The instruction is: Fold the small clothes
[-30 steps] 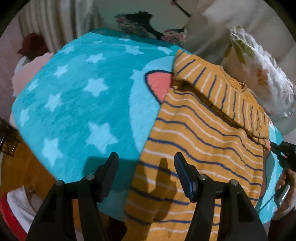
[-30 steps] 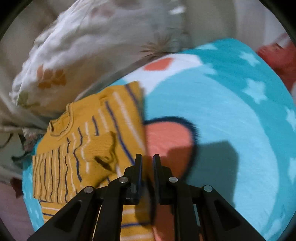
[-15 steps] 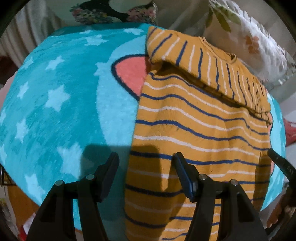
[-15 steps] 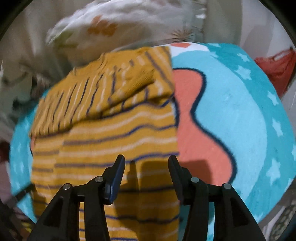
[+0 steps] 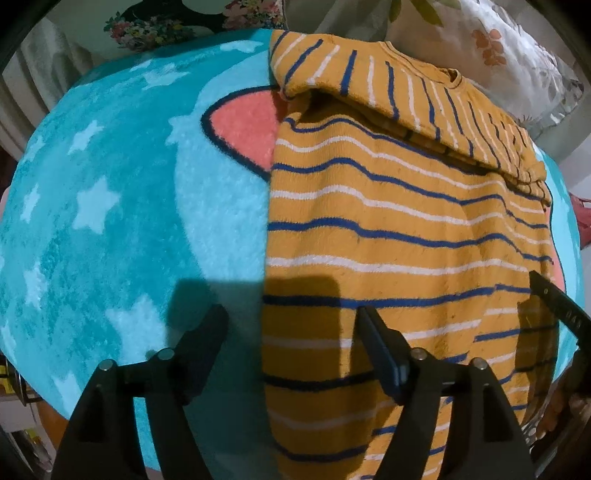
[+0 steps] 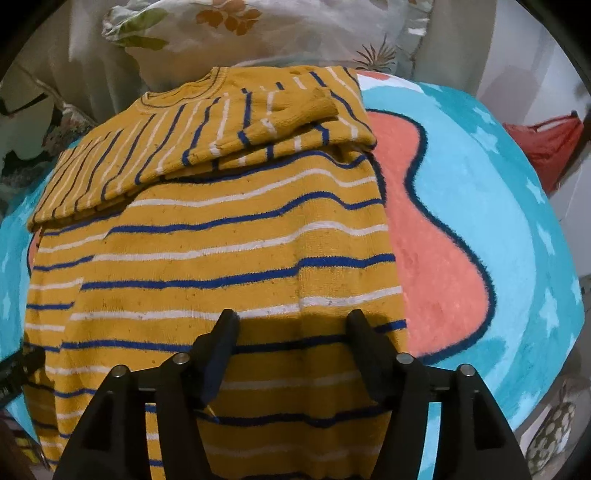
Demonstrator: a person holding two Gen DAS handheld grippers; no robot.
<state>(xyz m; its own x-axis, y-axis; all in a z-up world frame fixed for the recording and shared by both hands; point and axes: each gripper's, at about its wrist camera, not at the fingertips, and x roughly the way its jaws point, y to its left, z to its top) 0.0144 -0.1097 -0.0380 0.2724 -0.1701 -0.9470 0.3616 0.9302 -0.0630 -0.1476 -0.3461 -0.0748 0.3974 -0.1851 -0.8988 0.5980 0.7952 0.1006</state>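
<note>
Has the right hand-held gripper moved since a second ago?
Yes. The right hand-held gripper has left the coral patch on the turquoise blanket for the mustard striped knit sweater's lower body, its jaws just opening, empty.

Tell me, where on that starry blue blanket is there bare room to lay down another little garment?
The blanket lies bare on the starry side, left of the striped sweater in the left wrist view. In the right wrist view, the pink patch and the blue beyond it are free too. The middle is crowded: the sweater fills it, and the pillow borders its collar end.
</note>
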